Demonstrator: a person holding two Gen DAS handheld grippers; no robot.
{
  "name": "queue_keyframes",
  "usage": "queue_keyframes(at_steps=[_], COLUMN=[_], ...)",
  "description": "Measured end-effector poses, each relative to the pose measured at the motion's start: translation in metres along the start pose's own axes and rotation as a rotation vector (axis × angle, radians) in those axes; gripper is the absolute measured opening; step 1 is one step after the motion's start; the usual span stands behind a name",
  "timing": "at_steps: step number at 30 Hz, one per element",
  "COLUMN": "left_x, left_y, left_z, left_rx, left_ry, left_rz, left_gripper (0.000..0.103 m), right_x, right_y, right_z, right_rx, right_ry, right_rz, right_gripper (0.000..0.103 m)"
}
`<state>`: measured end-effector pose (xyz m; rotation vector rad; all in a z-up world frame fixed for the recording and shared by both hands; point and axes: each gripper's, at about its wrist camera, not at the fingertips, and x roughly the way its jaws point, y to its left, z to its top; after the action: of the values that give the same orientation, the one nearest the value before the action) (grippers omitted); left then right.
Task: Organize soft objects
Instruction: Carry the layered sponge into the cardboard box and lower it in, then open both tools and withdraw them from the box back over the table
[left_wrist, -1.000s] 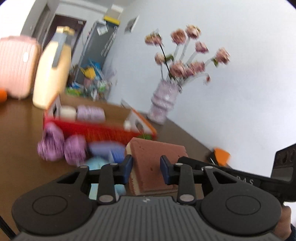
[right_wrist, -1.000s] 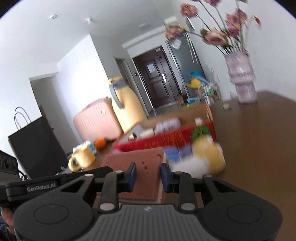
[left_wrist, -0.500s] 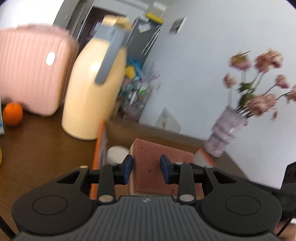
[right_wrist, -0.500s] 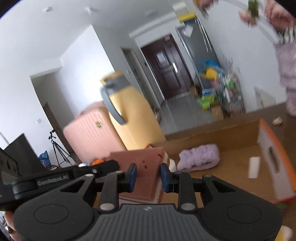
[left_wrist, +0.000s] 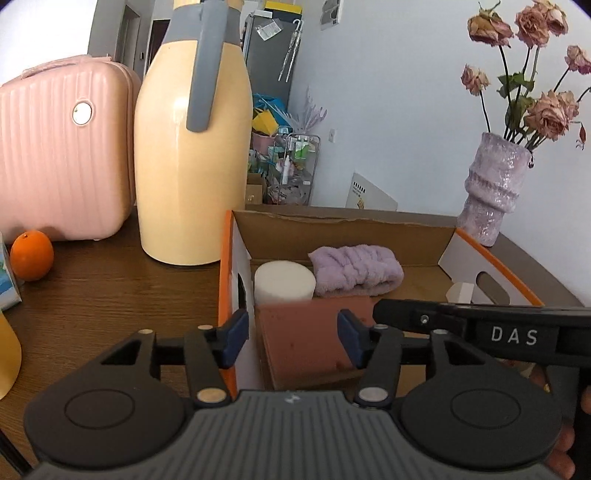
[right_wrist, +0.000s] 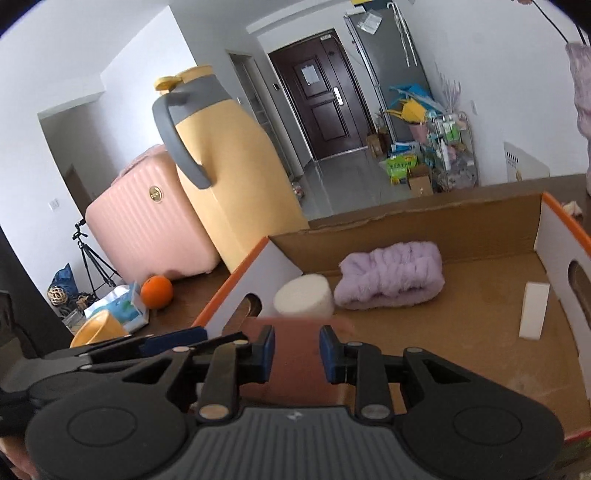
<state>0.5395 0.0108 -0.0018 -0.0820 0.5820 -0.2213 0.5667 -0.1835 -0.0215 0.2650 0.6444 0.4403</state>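
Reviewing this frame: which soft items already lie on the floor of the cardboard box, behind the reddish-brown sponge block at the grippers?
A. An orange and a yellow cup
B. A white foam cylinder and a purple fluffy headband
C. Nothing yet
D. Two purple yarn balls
B. In the right wrist view the white foam cylinder and the purple fluffy headband lie side by side inside the cardboard box, just beyond the reddish-brown sponge block.

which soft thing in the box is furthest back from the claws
The fluffy purple headband, lying toward the back wall of the cardboard box. The white foam cylinder sits nearer, and the brown sponge is nearest.
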Motion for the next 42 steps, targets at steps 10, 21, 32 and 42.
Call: queue_keyframes(at_steps=[10,21,32,42], left_x=[-0.034,-0.145,-0.235,-0.265], left_y=[0.002,-0.028,-0.083,-0.109], left_z=[0.018,-0.011,-0.13,-0.174], left_rx=[-0.008,0.049,0.073,0.157], left_ry=[-0.111,-0.213,-0.182,-0.159], left_rz=[0.044,0.067,0.05,0.069], left_gripper=[0.07,0.082,0.088,0.091], right_x=[-0.021,-0.135,-0.238,-0.289], right_y=[-0.008,-0.005,0.021,0.037], right_z=[0.013,-0.005,-0.113,-0.193], right_rx=[0.015,-0.071,-0.258,-0.236], right_ry=[-0.053,-0.168,-0.161,-0.176], right_rz=[-0.005,-0.039,-0.092,-0.143], right_gripper=[0.031,0.051,0.069,0.074])
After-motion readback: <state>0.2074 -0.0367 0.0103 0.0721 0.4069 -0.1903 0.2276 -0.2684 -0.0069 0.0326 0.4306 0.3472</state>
